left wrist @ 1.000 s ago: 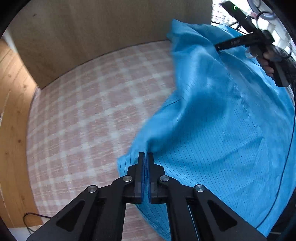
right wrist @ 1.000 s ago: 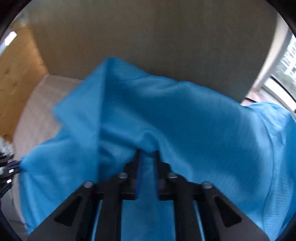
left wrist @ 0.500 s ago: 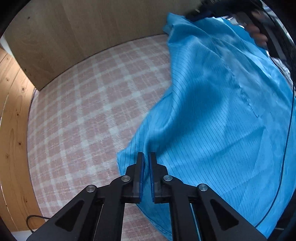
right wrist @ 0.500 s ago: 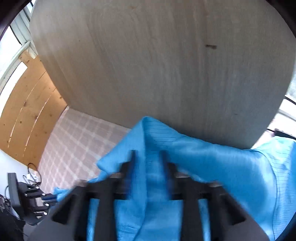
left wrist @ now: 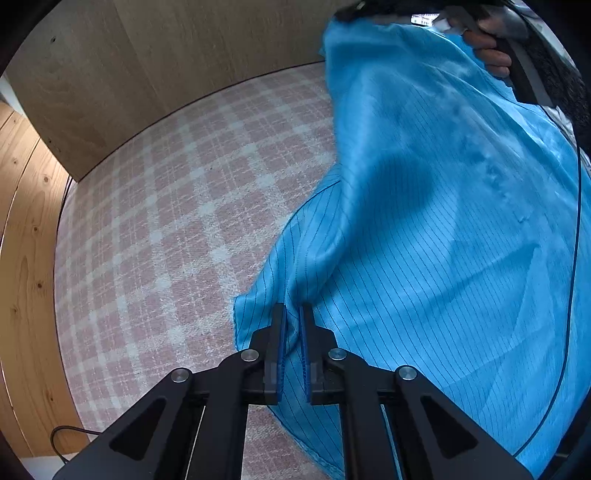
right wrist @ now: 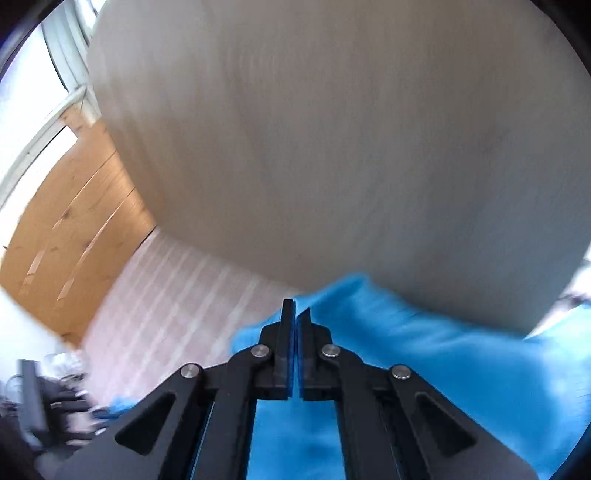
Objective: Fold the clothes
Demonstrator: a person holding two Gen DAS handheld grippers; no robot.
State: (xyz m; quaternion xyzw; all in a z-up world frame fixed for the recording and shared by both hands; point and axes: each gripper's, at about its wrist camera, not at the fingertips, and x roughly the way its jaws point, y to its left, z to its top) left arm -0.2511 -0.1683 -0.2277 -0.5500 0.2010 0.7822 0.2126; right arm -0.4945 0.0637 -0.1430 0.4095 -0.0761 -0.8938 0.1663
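Note:
A bright blue pinstriped garment (left wrist: pixel 424 221) lies spread over the right half of a pink plaid bed cover (left wrist: pixel 166 221). My left gripper (left wrist: pixel 291 310) points steeply down at the garment's near left edge, jaws a narrow slit apart with a fold of cloth pinched between them. At the top of the left wrist view a hand (left wrist: pixel 491 55) holds my right gripper (left wrist: pixel 354 11), which keeps the garment's far corner raised. In the blurred right wrist view my right gripper (right wrist: pixel 296 304) is shut, with the blue garment (right wrist: pixel 424 350) bunched at and below its tips.
A pale wooden board (left wrist: pixel 166 55) stands upright along the far side of the bed. Orange wood panelling (left wrist: pixel 22 258) runs down the left. A thin blue cable (left wrist: pixel 574 258) hangs over the garment on the right, and a black cable (left wrist: pixel 59 439) lies at the lower left.
My right gripper opened, shut again on the cloth and rose, tilting up toward the board. The garment's far corner went up with it. The left jaws parted slightly, cloth still between them.

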